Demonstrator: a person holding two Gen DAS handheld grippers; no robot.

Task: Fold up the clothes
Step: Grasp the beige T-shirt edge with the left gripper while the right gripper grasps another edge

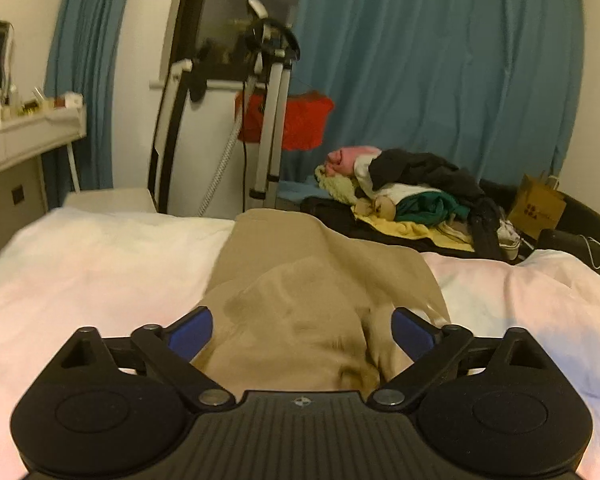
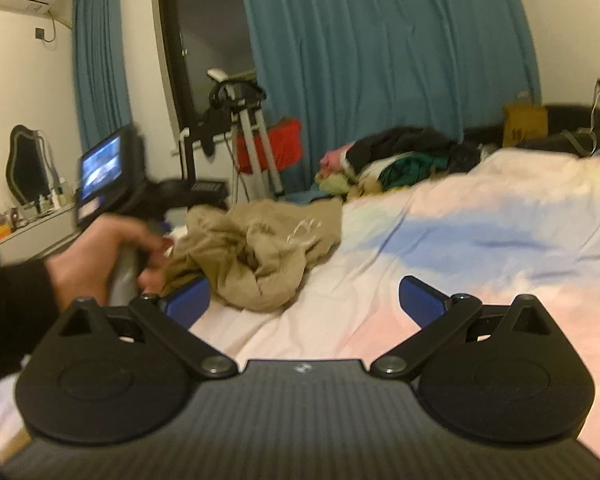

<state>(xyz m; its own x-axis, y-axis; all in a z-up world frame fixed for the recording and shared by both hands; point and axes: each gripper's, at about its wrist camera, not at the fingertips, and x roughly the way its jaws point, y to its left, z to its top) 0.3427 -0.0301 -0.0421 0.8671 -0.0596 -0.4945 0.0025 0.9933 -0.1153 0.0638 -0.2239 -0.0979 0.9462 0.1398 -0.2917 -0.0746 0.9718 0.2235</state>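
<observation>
A crumpled tan garment (image 1: 300,280) lies on the pale bed (image 1: 100,264). My left gripper (image 1: 302,334) is low over its near end. Its blue pads (image 1: 192,336) stand wide apart with the bunched cloth between them, and I see no pinch on it. In the right wrist view the same tan garment (image 2: 260,248) sits left of centre, and a hand (image 2: 96,252) in a dark sleeve holds the left tool at its left edge. My right gripper (image 2: 304,300) is open over bare sheet (image 2: 460,240), right of the garment, with nothing between its fingers.
A mixed pile of clothes (image 1: 416,196) lies beyond the bed's far edge. A garment steamer stand (image 1: 268,120) with a red cloth (image 1: 304,124) stands before blue curtains (image 1: 440,60). A dressing table (image 1: 20,136) is at the left and a paper bag (image 1: 536,206) at the far right.
</observation>
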